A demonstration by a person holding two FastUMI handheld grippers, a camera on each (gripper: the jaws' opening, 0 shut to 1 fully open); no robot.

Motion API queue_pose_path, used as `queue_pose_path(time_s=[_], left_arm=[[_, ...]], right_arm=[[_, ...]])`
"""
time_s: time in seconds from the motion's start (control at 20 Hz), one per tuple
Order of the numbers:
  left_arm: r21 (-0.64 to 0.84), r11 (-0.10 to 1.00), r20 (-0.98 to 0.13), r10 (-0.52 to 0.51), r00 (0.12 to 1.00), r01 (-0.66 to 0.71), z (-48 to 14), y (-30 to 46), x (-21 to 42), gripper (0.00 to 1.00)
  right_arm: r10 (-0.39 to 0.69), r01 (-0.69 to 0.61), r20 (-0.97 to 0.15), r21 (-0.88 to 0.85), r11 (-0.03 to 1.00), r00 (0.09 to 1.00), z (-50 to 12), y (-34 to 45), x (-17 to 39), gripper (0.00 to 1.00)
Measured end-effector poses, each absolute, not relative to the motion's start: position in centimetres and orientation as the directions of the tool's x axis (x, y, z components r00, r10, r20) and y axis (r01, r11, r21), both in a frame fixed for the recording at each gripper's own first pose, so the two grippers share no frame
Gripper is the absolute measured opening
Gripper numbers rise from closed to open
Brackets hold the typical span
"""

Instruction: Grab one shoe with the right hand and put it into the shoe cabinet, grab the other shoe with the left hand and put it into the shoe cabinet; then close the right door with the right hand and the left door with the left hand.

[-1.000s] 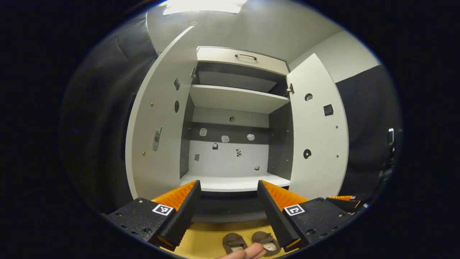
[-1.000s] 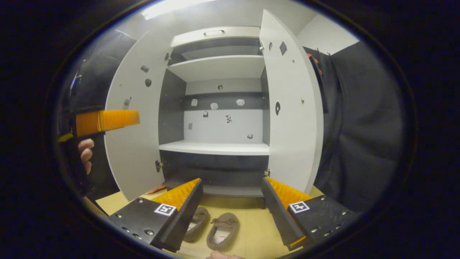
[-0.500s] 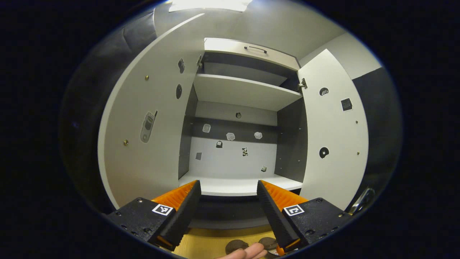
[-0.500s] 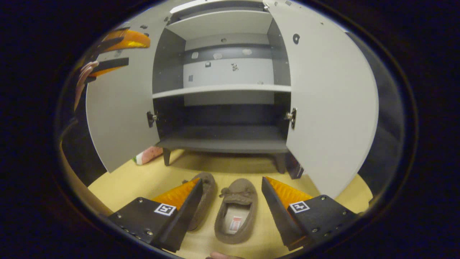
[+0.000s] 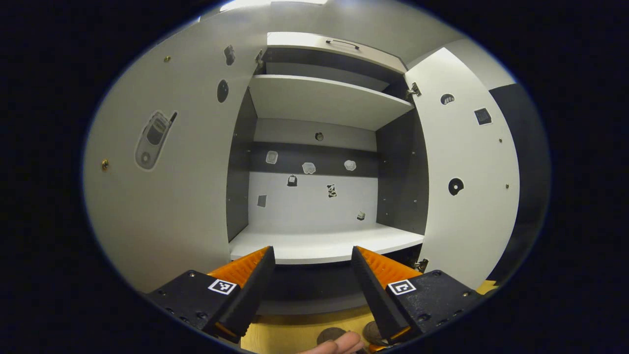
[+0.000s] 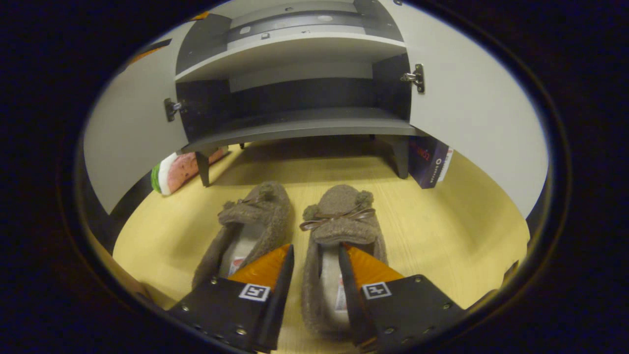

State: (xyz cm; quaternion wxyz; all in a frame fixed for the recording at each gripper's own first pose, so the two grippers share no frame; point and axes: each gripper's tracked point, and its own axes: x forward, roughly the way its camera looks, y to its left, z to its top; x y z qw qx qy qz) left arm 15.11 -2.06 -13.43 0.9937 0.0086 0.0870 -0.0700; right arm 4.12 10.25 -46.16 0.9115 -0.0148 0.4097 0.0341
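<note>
- The right claw (image 6: 314, 275) is closing on the left wall of the right shoe (image 6: 339, 221), one finger inside it, on the floor (image 6: 442, 221) before the shoe cabinet (image 6: 295, 123).
- The left shoe (image 6: 250, 221) is lying just beside it.
- The left claw (image 5: 312, 275) is hanging with fingers apart, facing the cabinet's open doors (image 5: 471, 172).

A staged home entryway inside a recording booth.

Ahead of the left gripper (image 5: 310, 280) stands a white shoe cabinet (image 5: 324, 246) with both doors open, stickers dotting its back panel (image 5: 309, 201). Below the right gripper (image 6: 314, 265), brown fuzzy slippers (image 6: 339, 221) lie on a yellow wood-look floor (image 6: 442, 226), black cloth wall (image 5: 521, 147) beyond.
</note>
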Motion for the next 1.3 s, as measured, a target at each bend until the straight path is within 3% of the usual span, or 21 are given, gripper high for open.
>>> queue_pose_path(time_s=[0.1, 0.3, 0.35, 0.4, 0.55, 0.6, 1.1, 1.15, 1.3], left_arm=[[0.018, 0.992, -0.152, -0.124, 0.981, 0.128, -13.1, -1.5, 15.5, 0.96], [0.032, 0.989, -0.135, -0.137, 0.981, 0.142, -12.9, -1.5, 15.9, 0.96], [0.031, 0.989, -0.141, -0.138, 0.980, 0.144, -13.2, -1.5, 16.1, 0.96], [0.034, 0.988, -0.145, -0.143, 0.979, 0.149, -13.4, -1.7, 16.3, 0.96], [0.048, 0.988, -0.147, -0.138, 0.979, 0.147, -13.8, -1.3, 17.0, 0.96], [0.050, 0.988, -0.146, -0.134, 0.980, 0.143, -13.9, -1.3, 17.2, 0.96], [0.069, 0.992, -0.174, -0.097, 0.980, 0.110, -15.1, -0.1, 18.5, 0.96], [0.069, 0.992, -0.178, -0.095, 0.980, 0.108, -15.2, 0.0, 18.5, 0.99], [0.062, 0.991, -0.193, -0.105, 0.976, 0.119, -15.6, -0.4, 18.4, 0.96]], right_arm=[[0.092, -0.110, -0.776, 0.030, 0.994, 0.624, -46.9, 11.2, 3.6, 0.45], [0.047, -0.171, -0.769, -0.083, 0.982, 0.638, -47.3, 10.4, 3.5, 0.45], [0.070, -0.164, -0.771, -0.046, 0.985, 0.634, -47.6, 10.7, 4.1, 0.45], [0.088, -0.145, -0.770, -0.006, 0.989, 0.631, -47.6, 10.8, 4.7, 0.10], [0.161, -0.141, -0.765, 0.093, 0.986, 0.623, -48.1, 11.1, 6.0, 0.09], [0.178, -0.139, -0.765, 0.116, 0.984, 0.619, -47.9, 11.2, 6.0, 0.01], [0.286, -0.145, -0.697, 0.256, 0.956, 0.657, -42.2, 10.1, 7.3, 0.01], [0.299, -0.151, -0.687, 0.268, 0.951, 0.662, -41.2, 10.3, 7.4, 0.01], [0.314, -0.187, -0.646, 0.258, 0.948, 0.696, -37.1, 10.3, 8.0, 0.01]])
